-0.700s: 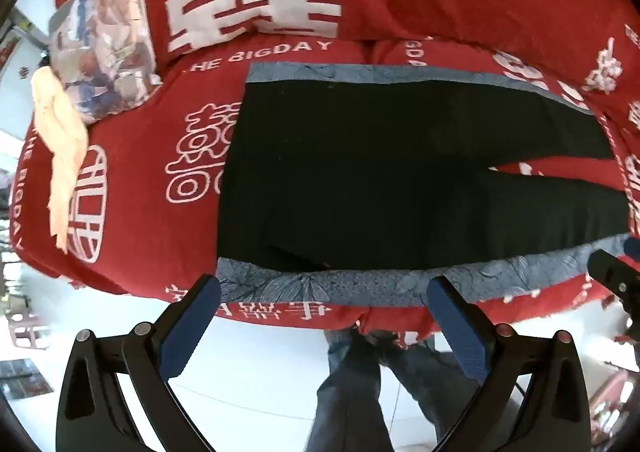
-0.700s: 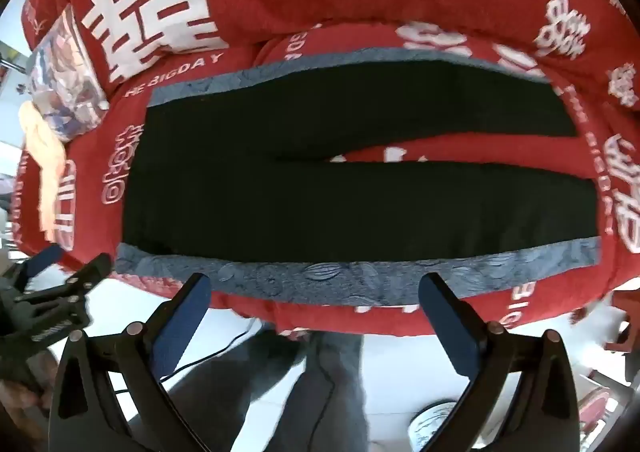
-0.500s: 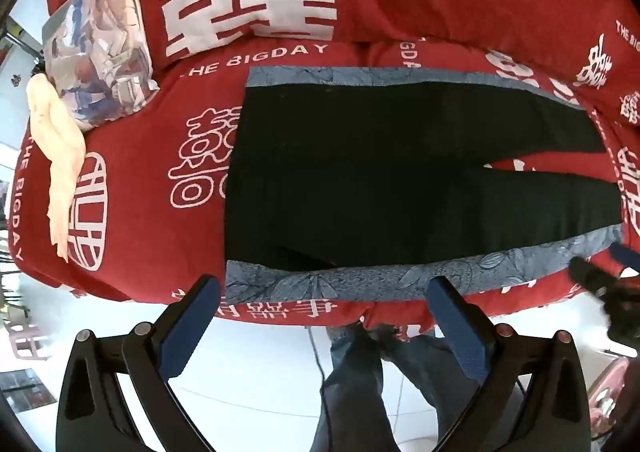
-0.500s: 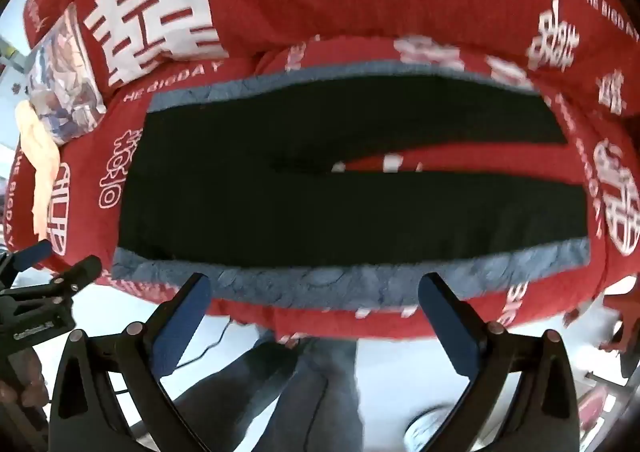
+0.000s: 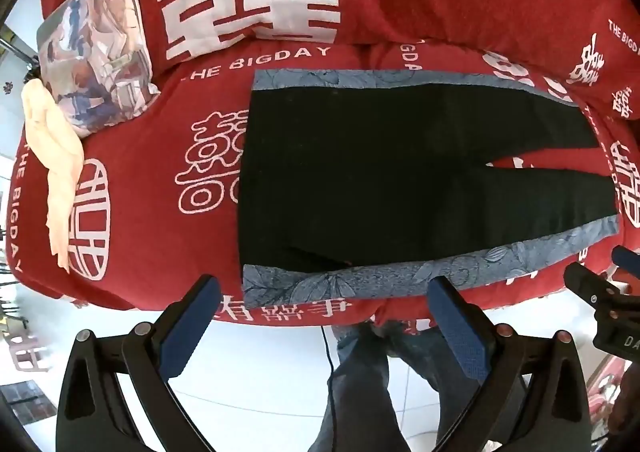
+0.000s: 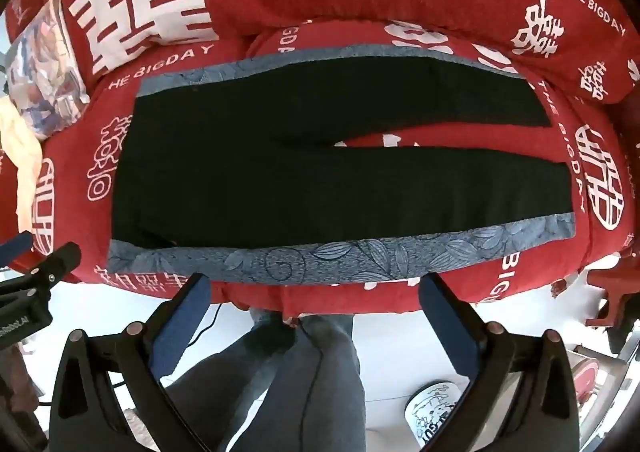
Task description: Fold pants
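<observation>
While both grippers hang above the near edge of the sofa, nothing is yet held: left gripper, jaws fully apart, empty; right gripper, jaws fully apart, empty. Item: pants, black with a blue-grey patterned side stripe, laid flat on the red sofa cover, waist to the left of both views, two legs running right with a red gap showing between them. Near stripe lies along the seat's front edge, just above each gripper's fingers in its own view. Adjacent: printed cushion and pale cloth, both left of the waist and well apart from it. Step in hand, as judged: the first fold, near leg over far leg. To do it well, take the near stripe at two spread points, left gripper towards the waist corner, right gripper towards the hem; pinch only the top garment, not the sofa cover beneath; lift both ends level and carry them across together so stripe meets stripe. Risk: the small crease near the waist corner may bunch if grabbed unevenly.
</observation>
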